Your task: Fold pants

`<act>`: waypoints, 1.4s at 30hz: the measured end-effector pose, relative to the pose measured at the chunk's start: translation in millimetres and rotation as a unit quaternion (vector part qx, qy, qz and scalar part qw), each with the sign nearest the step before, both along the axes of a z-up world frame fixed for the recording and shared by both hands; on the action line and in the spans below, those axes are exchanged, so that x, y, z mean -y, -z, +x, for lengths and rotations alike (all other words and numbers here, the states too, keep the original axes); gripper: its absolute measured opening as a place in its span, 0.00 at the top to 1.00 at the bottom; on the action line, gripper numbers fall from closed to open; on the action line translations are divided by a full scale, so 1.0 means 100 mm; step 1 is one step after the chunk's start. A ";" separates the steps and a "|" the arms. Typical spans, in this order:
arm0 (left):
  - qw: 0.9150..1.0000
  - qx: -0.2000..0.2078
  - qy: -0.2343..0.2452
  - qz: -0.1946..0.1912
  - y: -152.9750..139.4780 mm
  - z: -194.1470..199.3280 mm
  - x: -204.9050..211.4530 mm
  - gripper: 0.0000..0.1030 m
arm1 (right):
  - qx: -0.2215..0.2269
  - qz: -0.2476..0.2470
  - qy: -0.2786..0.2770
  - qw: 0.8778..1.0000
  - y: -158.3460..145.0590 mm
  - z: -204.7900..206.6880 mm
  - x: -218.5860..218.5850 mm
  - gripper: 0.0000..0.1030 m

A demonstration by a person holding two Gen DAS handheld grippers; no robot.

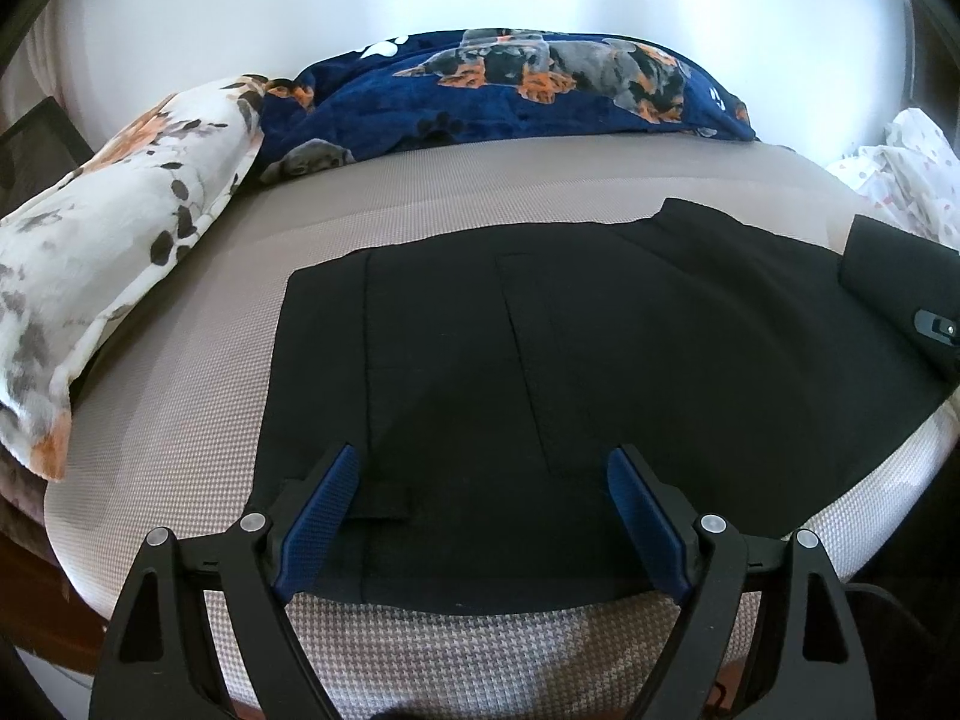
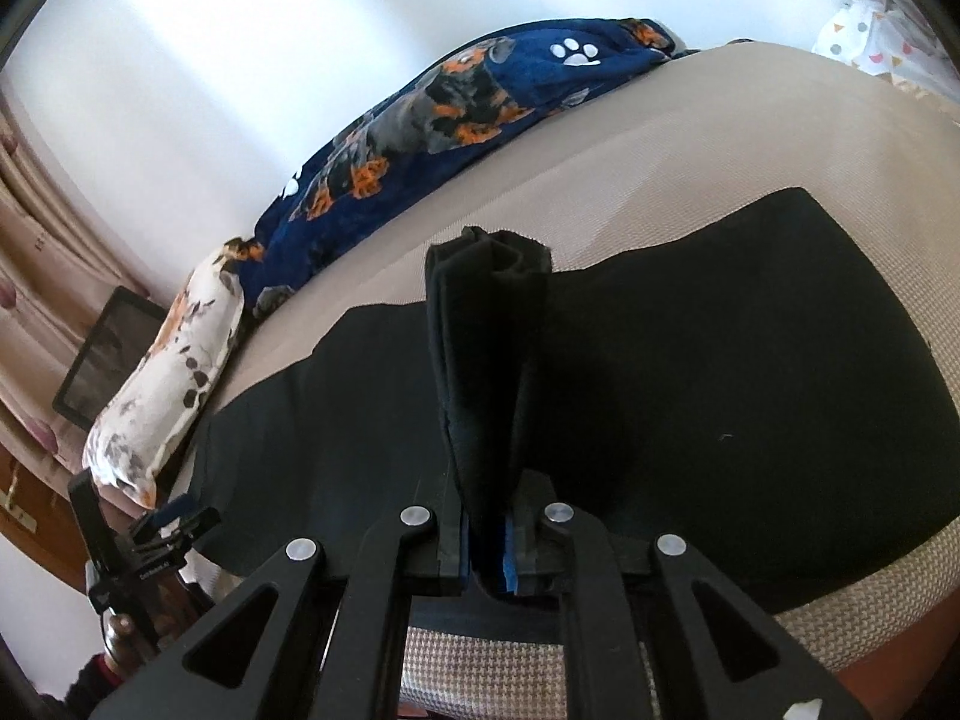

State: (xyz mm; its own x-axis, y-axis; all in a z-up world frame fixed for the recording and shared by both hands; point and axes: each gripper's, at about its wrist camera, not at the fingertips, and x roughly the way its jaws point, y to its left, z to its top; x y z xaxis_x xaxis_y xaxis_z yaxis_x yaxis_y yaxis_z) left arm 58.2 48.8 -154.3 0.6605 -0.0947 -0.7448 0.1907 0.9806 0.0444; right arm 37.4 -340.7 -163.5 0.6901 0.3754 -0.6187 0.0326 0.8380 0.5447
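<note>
From the left wrist view, we see the black pants (image 1: 570,348) spread flat on the bed (image 1: 198,372), their long axis running side to side across the mattress, one squared end toward the floral pillow (image 1: 114,252) at left and the other reaching the right edge. Our left tool (image 1: 480,474) hangs over the near hem with its blue-padded fingers (image 1: 318,516) spread wide and nothing between them. At far right a lifted bundle of the same black cloth and part of the right tool (image 1: 936,324) show. A navy dog-print blanket (image 1: 540,90) lies along the far side.

On the right wrist view, the right tool (image 2: 489,546) has its jaws pressed close on a bunched end of the pants (image 2: 720,372), which stands up between them as a narrow folded column. Behind it the garment stretches across the bed (image 2: 600,150), slanting from lower left to upper right. The left tool (image 2: 174,525) sits at the lower left, beside the pillow (image 2: 168,384).
</note>
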 end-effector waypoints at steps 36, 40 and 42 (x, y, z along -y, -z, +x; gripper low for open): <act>1.000 -0.001 0.002 0.003 0.00 -0.01 0.05 0.17 | 0.019 0.181 -0.111 0.977 0.18 -0.14 -0.12 0.41; 1.000 0.000 0.002 0.004 0.00 -0.01 0.06 0.17 | 0.050 0.218 -0.095 0.970 0.12 -0.21 0.03 0.40; 1.000 0.001 0.003 0.004 0.00 -0.02 0.06 0.17 | 0.066 0.203 -0.061 0.975 0.04 -0.26 0.19 0.43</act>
State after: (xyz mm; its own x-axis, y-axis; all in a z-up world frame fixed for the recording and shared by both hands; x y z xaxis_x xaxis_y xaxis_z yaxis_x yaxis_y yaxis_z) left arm 56.1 42.5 -154.8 0.6619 -0.0927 -0.7438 0.1963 0.9791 0.0527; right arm 11.9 -359.9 -167.9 0.6886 0.6554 -0.3104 -0.1478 0.5459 0.8247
